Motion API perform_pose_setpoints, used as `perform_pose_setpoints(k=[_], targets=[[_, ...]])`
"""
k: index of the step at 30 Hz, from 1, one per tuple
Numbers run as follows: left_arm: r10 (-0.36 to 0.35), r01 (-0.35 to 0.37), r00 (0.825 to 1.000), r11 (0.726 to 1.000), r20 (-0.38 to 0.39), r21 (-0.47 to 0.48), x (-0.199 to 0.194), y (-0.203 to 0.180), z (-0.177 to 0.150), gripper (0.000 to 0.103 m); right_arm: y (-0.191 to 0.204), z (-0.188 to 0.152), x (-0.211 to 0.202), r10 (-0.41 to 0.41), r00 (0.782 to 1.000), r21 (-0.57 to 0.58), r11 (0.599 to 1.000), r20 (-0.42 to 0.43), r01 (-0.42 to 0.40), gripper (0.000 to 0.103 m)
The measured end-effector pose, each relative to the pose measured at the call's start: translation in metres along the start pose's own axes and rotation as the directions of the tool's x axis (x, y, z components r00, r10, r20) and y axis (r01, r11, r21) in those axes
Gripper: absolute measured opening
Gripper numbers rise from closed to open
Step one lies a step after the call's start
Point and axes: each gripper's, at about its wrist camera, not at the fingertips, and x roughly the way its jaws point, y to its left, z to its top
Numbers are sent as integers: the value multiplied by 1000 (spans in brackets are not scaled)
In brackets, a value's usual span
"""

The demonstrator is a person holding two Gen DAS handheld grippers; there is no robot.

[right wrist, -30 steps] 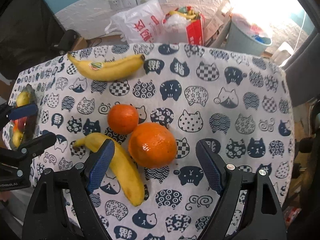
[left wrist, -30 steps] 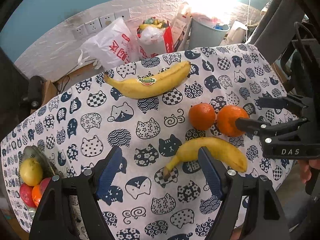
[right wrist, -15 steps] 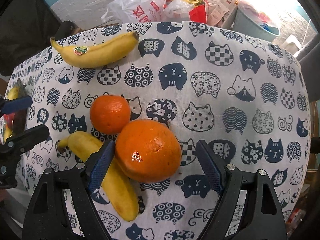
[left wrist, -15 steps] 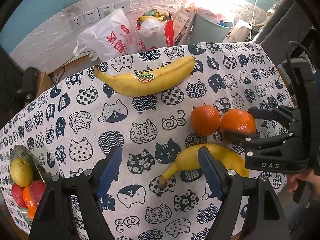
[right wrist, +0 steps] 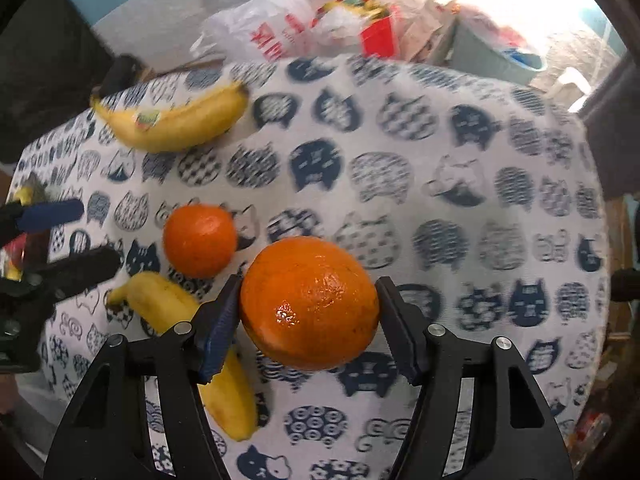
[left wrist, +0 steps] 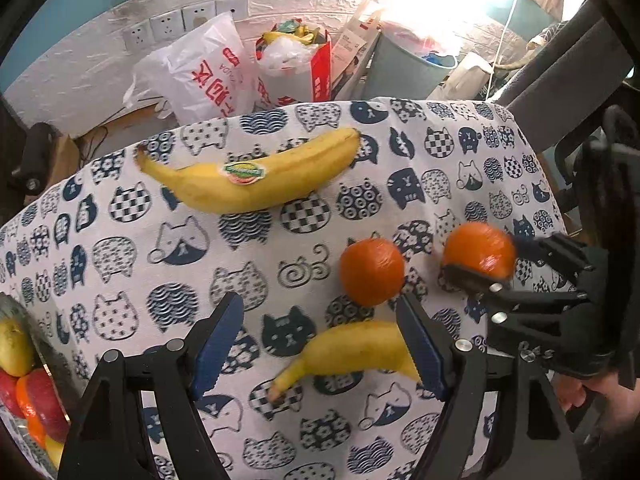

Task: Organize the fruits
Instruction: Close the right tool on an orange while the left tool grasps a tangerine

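We record a table under a white cloth printed with navy cat faces [left wrist: 248,264]. The right gripper [right wrist: 308,312] is closing its jaws on the larger round orange [right wrist: 310,304]; both pads meet its sides, so we class it as grasped. In the left wrist view the same orange sits at 3 o'clock, pinched between the black fingers.

The left gripper [left wrist: 320,344] hangs released, blue-padded jaws spread, over the near yellow banana [left wrist: 352,352], whose stem points to 7 o'clock; we cannot confirm contact. A smaller round orange [left wrist: 372,272] lies just beyond that banana, apart from the held one.

A second, longer yellow banana [left wrist: 248,180] lies at 12 o'clock on the cloth. It carries an oval green-and-red sticker [left wrist: 244,171]; its wording is unreadable.

At 9 o'clock, a metal dish [left wrist: 10,312] holds yellow, red and orange fruit.

Behind the table, a white plastic bag with red characters [left wrist: 204,72] stands beside a red-and-white bag [left wrist: 304,68]. The right gripper's body bears pale letters, partly legible as "AS" [left wrist: 538,354].
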Motion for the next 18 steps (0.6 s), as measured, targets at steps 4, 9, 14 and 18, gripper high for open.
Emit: perform_pose_setpoints(k=[4,9,14,18], targets=[[-8,8,1000,1000,-19,-6,12,-10,5,80,-10,2,-12,-56,998,11,998,32,56,66],[-25,25,999,1000,-42,-14,27,-23,12,80,-16,-1,-13,-57,998,21,998,26,57,66],[-6,6,999,1000,-51,0,41,-30,16,80,-21,-4,-11,-56,998,34,998,12,56,66],[0,1,999,1000,-49,9,51,-32,17,80,-26,-5,-13,-59,998,42,997,9,59,66]])
